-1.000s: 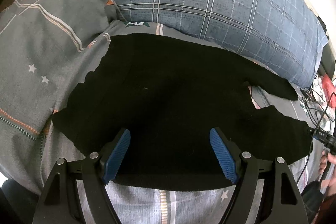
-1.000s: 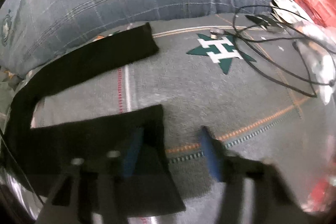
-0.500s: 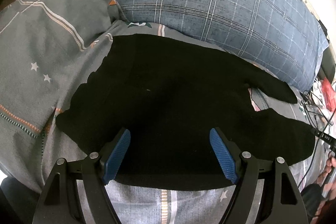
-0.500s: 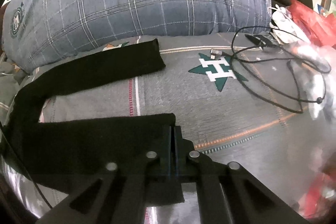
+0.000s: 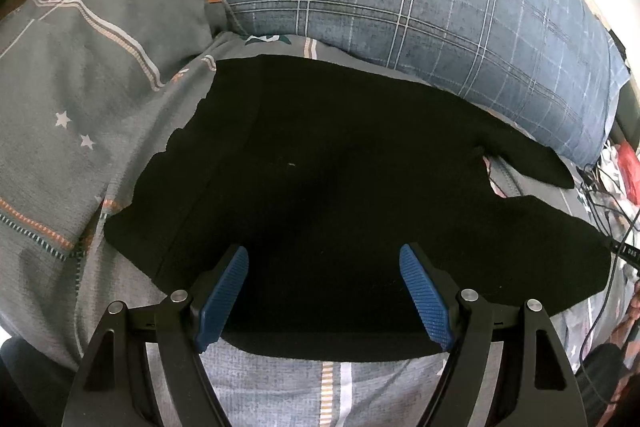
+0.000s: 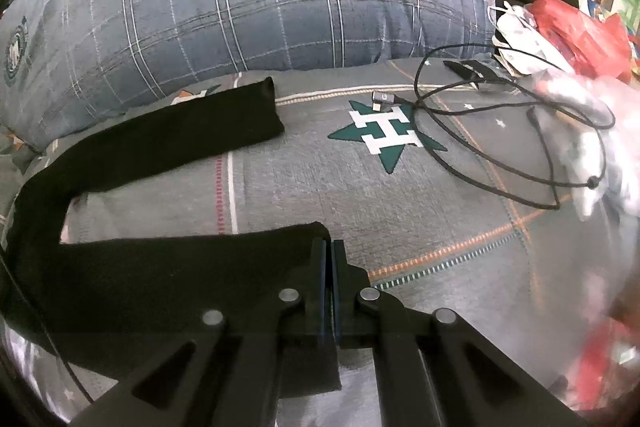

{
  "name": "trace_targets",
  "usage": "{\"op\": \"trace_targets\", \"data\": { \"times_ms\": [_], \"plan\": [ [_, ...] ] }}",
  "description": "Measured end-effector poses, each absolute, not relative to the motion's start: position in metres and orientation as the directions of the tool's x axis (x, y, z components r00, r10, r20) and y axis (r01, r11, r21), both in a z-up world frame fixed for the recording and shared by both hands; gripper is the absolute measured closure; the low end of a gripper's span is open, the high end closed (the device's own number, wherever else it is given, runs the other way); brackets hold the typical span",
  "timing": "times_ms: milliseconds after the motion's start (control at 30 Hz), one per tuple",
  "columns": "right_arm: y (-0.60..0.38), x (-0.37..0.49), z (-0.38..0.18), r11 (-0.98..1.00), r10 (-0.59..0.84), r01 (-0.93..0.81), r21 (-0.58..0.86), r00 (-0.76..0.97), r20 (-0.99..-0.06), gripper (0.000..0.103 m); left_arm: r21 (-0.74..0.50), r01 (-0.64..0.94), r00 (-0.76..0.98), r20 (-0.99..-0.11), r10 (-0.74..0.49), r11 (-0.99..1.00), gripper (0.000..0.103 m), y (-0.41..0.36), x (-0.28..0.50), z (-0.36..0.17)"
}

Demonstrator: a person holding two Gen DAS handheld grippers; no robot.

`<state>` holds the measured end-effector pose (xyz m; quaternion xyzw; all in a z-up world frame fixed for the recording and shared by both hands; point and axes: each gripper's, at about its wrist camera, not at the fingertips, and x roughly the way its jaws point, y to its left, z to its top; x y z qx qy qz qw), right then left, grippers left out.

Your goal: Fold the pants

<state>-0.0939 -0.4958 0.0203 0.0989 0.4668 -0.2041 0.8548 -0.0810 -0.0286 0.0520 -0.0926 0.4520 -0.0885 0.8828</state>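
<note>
In the left wrist view, the black pants (image 5: pixel 340 195) lie spread flat on the grey bedsheet (image 5: pixel 72 155) in front of the plaid pillow (image 5: pixel 400 7), and the left gripper (image 5: pixel 324 291) hovers over the waist end with its jaws spread wide, holding nothing. In the right wrist view, the right gripper (image 6: pixel 329 247) has its jaws pressed together on the hem of the near leg, the far leg (image 6: pixel 180 131) lying apart by the pillow and a black cable (image 6: pixel 480 131) just beyond. The fold seems to be only starting; next, that pinched hem probably needs carrying across onto the far leg without the cloth slipping free.

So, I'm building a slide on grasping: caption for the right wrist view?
Right tool shut on the near leg's cuff of the black pants, spread on a grey bedspread.
</note>
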Motion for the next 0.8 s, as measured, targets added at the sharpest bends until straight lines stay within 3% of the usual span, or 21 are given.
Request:
{"op": "trace_targets", "data": {
  "times_ms": [367,467,600,800],
  "plan": [
    [-0.491,-0.076,0.0,0.909,-0.252,0.411,-0.07,0.41,-0.877,0.099,-0.265,0.084,0.581,-0.77,-0.263,0.961,0.021,-0.025,-0.08,0.057],
    [-0.486,-0.078,0.006,0.914,-0.258,0.397,-0.078,0.424,-0.868,0.094,-0.269,0.096,0.586,-0.763,-0.272,0.958,0.019,-0.022,-0.08,0.061],
    [-0.474,-0.078,0.019,0.93,-0.251,0.358,-0.081,0.458,-0.853,0.079,-0.265,0.129,0.597,-0.748,-0.288,0.956,0.017,-0.021,-0.076,0.068],
    [-0.451,-0.063,0.035,0.95,-0.241,0.297,-0.096,0.504,-0.829,0.075,-0.263,0.173,0.589,-0.745,-0.314,0.949,0.012,-0.025,-0.062,0.077]
  ]
}}
